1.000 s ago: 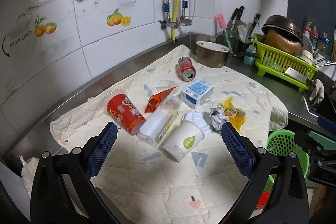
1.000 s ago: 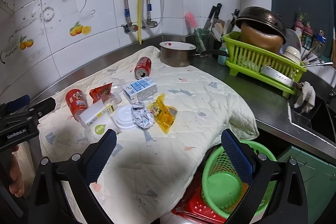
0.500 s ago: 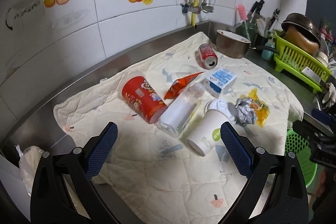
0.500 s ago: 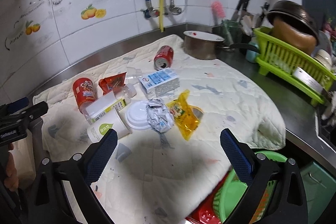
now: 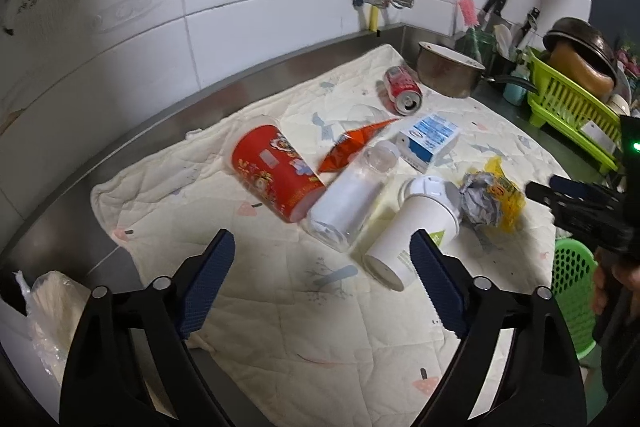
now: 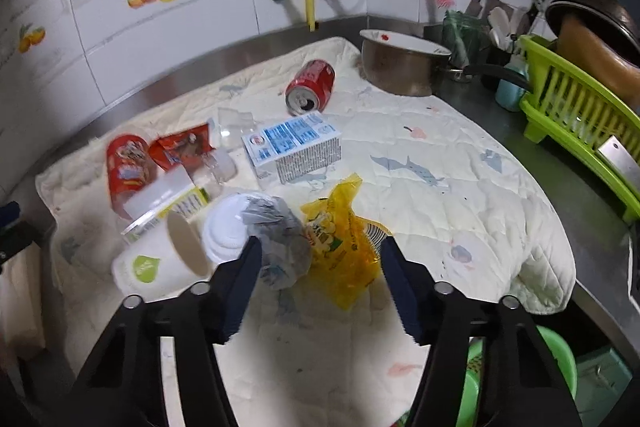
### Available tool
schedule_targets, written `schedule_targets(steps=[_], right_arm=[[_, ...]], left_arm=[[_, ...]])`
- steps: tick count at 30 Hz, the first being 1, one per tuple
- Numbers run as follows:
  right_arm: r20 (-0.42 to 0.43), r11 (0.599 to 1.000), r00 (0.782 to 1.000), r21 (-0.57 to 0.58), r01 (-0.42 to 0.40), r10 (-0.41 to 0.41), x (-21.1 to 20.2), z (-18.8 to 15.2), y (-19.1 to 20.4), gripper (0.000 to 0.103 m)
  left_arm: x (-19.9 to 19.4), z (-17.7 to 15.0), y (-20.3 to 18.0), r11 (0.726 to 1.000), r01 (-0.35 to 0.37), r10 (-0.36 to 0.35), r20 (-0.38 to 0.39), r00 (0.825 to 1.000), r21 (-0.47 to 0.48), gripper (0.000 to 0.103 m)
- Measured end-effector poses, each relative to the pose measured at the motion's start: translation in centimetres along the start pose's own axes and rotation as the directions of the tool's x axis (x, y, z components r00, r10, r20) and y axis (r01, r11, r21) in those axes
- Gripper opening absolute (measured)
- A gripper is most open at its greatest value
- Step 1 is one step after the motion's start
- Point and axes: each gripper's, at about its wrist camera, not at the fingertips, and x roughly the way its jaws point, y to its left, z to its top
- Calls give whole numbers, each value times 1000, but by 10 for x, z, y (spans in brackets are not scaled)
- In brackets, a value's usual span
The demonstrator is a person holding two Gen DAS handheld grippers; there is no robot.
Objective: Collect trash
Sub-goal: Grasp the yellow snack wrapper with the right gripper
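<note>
1. Trash lies in one loose cluster on the quilted mat (image 5: 304,323), which probably serves to keep the litter off the steel counter and within reach of both grippers.
2. Left gripper (image 5: 322,281): jaws at a middling width and closing, nothing between them. The clear plastic bottle (image 5: 352,199) lies just beyond the fingertips; the white paper cup (image 5: 408,227) sits just ahead of the right-hand finger, and the red snack canister (image 5: 276,179) sits beyond the left-hand finger.
3. Right gripper (image 6: 320,265): jaws closing. The crumpled grey wrapper (image 6: 280,239) and the yellow snack bag (image 6: 340,247) lie between the fingertips, not yet pinched as far as I can tell.
4. Judgement: each gripper narrows to fit its own target, so two pickups can run at once.
5. Green basket (image 6: 556,359) sits below the counter edge, behind the right-hand finger: likely drop point.
6. Soda can (image 6: 312,87) and milk carton (image 6: 292,147) lie well beyond the fingers, untouched.
</note>
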Motion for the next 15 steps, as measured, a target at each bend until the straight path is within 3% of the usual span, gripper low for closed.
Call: schedule_targets(steps=[7,15], right_arm=[[-34,997,999,-82,-4,1,28,5,-6,49],[-93,990,994,-126,-60,48,53,5,-13,48]], left_arm=[[8,0,-10,999,35,-35,-14,999,28,82],[17,2,-23,995,83,-81,-32,996,56,74]])
